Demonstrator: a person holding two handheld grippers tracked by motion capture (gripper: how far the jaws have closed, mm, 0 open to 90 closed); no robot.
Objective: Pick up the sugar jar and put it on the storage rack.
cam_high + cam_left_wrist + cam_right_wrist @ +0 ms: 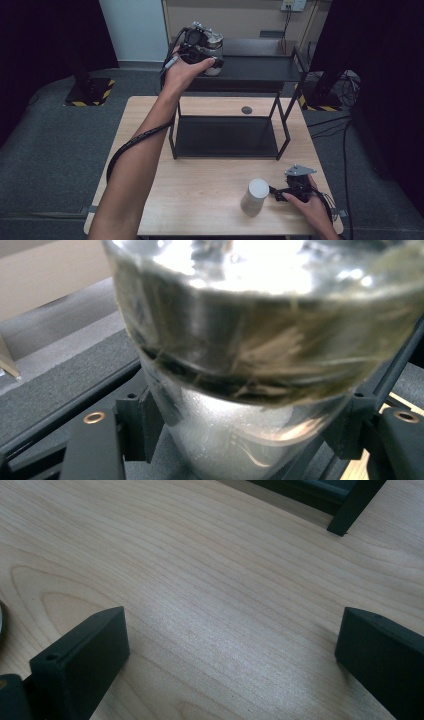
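I have the left gripper (207,55) up at the rack's (260,67) top shelf, its jaws pressed on either side of the jar (250,340), a clear one with dry strands inside; its base looks to be at or just over the shelf, though I cannot tell if it bears weight yet; so this placing seems nearly done, with release and withdrawal left. My right gripper (280,192) rests low over the table (200,200), jaws spread wide and empty, just beside the cup (255,197); I judge that goes next.
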